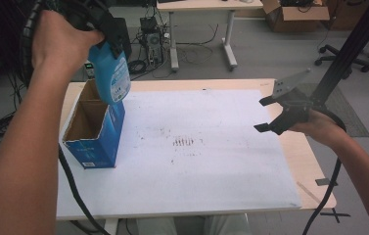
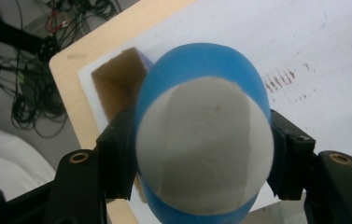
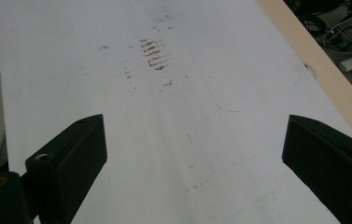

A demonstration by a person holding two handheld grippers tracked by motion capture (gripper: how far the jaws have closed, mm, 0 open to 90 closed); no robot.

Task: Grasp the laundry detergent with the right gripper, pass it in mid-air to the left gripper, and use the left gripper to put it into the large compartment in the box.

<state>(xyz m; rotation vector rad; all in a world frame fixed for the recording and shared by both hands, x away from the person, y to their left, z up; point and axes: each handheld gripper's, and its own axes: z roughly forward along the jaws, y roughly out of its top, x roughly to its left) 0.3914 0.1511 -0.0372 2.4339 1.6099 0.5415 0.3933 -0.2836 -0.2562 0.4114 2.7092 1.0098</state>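
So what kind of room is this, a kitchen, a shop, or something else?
Most likely a lab or workshop space, not a kitchen. Behind the table a tangle of cables lies on the floor by a second desk, with an open cardboard box and an office chair base nearby.

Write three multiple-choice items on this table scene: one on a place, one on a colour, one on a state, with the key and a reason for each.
1. Where is the blue bottle?
A. Lying on the white sheet
B. Held above the open box
C. Standing on the floor

2. What colour is the box outside?
A. Blue
B. Red
C. Green

3. How do the right tongs stand?
A. Shut on a cloth
B. Shut on the bottle
C. Open, holding nothing

Key: B, the left tongs clamp the bottle over the box's open top; A, its outer walls are blue in the high view; C, bare white sheet shows between the spread jaws.
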